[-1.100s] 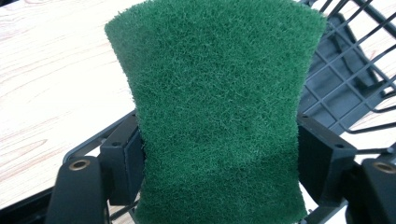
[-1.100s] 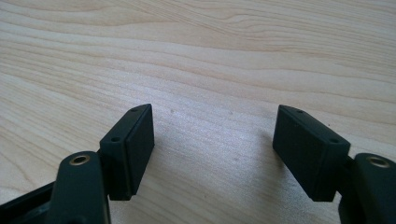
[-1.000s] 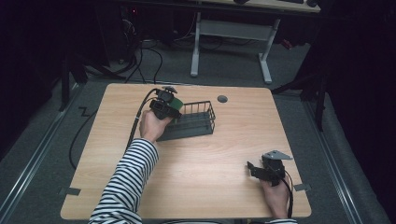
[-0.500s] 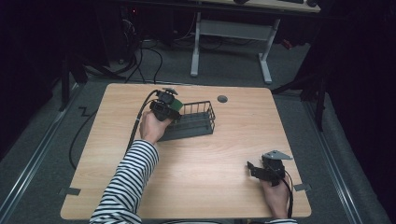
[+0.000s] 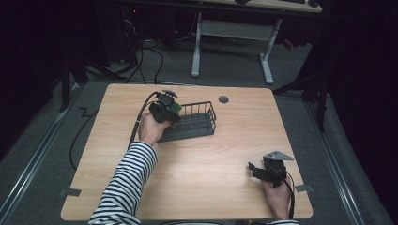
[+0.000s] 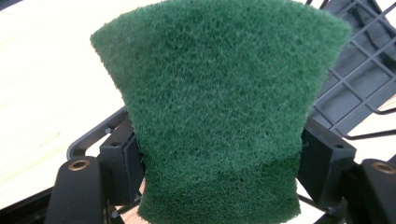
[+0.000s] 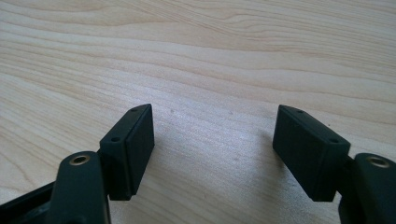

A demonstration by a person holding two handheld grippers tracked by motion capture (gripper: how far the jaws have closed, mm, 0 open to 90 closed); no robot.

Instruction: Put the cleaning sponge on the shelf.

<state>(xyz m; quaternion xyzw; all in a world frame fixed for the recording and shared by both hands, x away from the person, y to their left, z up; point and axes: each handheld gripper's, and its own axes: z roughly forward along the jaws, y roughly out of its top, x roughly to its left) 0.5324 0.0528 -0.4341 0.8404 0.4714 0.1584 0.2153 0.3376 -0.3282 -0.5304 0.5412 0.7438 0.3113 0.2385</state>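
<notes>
1. The left tool [image 5: 172, 108] was at the far left part of the counter [image 5: 117, 154], at the left end of a dark wire basket [image 5: 195, 123].
2. Its jaws were closed on a green scouring pad [image 6: 219, 107]; in the left gripper view the pad was squeezed narrow between the two black jaws and spread wider above them.
3. In the same view, the rim and the grid floor of the basket were seen behind and under the pad, so the pad was over the left end of the basket. I could not tell if the pad touched the basket.
4. The left hand [image 5: 149, 129] held this tool, and the arm had a sleeve [image 5: 126, 185] with black and white stripes. A black cable [image 5: 139, 117] went from the tool to the left edge of the counter.
5. The right tool [image 5: 252, 169] was near the right near corner of the counter, well apart from the basket, held by the right hand [image 5: 277, 199].
6. Its jaws were wide open and held nothing; in the right gripper view there was bare light wood between them, and the jaws were low, close to the surface.
7. A small dark round cap [image 5: 223, 99] was in the counter, near its far edge, just beyond the basket on the right.
</notes>
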